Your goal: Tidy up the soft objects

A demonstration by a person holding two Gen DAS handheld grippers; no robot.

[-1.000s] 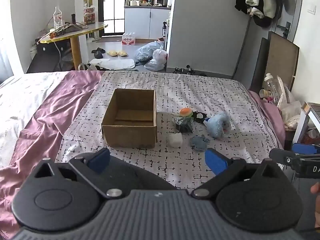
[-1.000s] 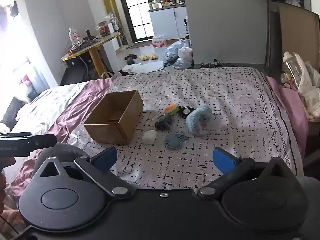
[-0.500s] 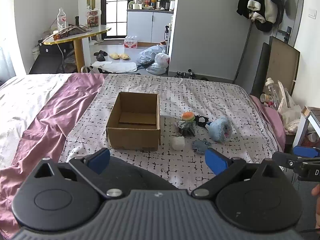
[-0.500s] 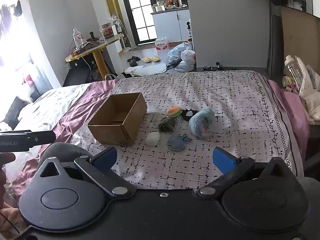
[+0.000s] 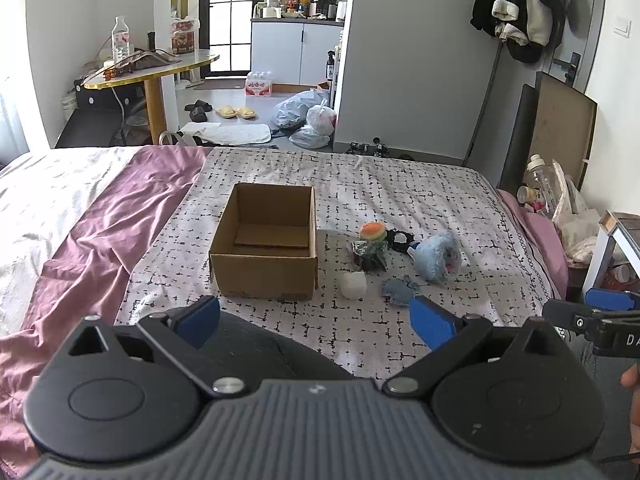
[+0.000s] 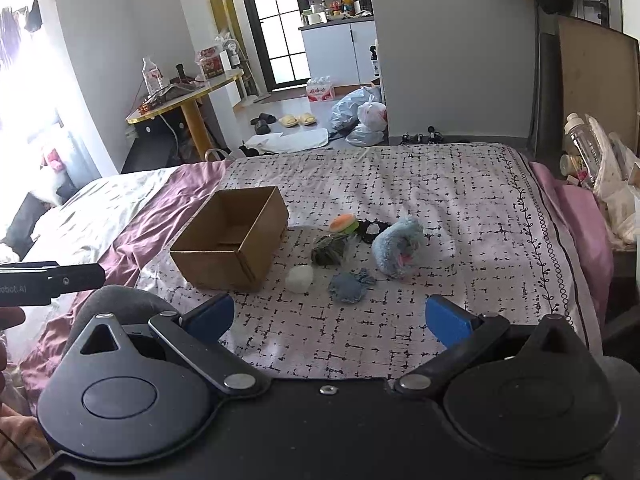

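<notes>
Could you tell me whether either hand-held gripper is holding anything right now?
Nothing is held: the left hand-held gripper and right hand-held gripper are both open and empty.

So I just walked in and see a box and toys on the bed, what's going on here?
A person holds a gripper in each hand over the bed, about to sort soft toys. The left gripper and right gripper both have open jaws and hold nothing. The cardboard box looks empty. The burger plush, fluffy blue plush, white soft block and denim pouch lie beside it.

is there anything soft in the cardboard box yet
No, the cardboard box shows only its bare bottom, and the soft toys lie on the bed beside it.
</notes>
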